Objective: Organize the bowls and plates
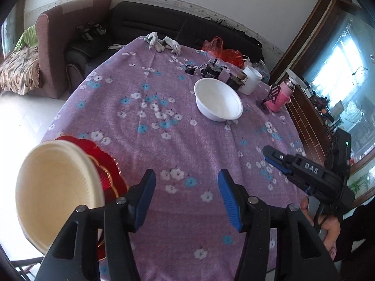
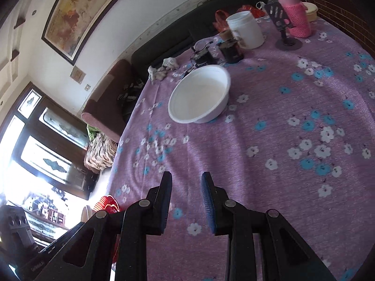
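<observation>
Table (image 1: 178, 145) with the purple flowery cloth

White bowl (image 1: 218, 100) upper right, red plate (image 1: 110, 168) with cream bowl (image 1: 56, 189) lower left, white jar (image 1: 251, 79), pink bottle (image 1: 282, 94), gloves (image 1: 161, 42) at the top.

A white bowl (image 1: 219, 100) and red plate (image 1: 106, 166) sit on a purple tablecloth (image 1: 187, 145) with blue-and-white flowers.
</observation>
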`<act>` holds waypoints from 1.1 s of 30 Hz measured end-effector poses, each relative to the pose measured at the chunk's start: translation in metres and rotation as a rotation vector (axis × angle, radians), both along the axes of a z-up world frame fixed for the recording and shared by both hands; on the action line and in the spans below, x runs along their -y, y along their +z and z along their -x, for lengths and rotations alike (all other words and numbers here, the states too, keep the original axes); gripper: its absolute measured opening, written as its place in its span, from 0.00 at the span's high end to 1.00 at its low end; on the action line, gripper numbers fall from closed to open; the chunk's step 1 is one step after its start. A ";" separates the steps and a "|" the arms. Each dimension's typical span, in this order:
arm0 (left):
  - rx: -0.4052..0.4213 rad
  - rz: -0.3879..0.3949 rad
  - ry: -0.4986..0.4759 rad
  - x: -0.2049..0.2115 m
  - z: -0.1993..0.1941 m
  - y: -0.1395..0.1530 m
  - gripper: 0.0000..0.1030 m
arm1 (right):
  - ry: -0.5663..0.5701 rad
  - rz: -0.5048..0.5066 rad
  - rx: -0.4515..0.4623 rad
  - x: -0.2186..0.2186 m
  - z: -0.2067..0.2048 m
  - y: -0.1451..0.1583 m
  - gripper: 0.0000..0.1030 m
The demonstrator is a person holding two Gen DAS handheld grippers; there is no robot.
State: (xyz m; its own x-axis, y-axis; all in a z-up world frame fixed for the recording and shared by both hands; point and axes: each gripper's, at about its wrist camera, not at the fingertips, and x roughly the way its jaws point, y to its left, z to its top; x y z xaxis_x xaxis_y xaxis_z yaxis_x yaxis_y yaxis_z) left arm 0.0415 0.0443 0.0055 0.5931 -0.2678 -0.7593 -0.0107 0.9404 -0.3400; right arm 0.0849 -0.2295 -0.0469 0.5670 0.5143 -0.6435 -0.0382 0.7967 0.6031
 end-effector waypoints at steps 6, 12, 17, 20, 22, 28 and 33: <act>-0.005 0.039 0.113 0.020 -0.067 -0.003 0.44 | -0.030 -0.009 0.012 0.029 -0.023 0.008 0.72; -0.020 0.036 0.171 0.031 -0.108 -0.017 0.44 | -0.047 -0.017 0.002 0.047 -0.054 -0.002 0.72; -0.075 0.059 0.196 0.028 -0.134 -0.035 0.44 | -0.049 -0.030 -0.032 0.053 -0.086 -0.015 0.72; -0.088 0.084 0.216 0.024 -0.149 -0.040 0.44 | -0.045 -0.055 -0.040 0.053 -0.106 -0.015 0.72; -0.072 0.102 0.233 0.021 -0.156 -0.035 0.44 | -0.053 -0.063 -0.031 0.053 -0.115 -0.012 0.72; 0.053 0.064 0.267 0.026 -0.162 -0.009 0.31 | -0.088 -0.076 0.027 0.053 -0.122 -0.014 0.72; 0.092 -0.070 0.260 0.033 -0.170 -0.013 0.29 | -0.096 -0.083 -0.018 0.055 -0.131 -0.037 0.72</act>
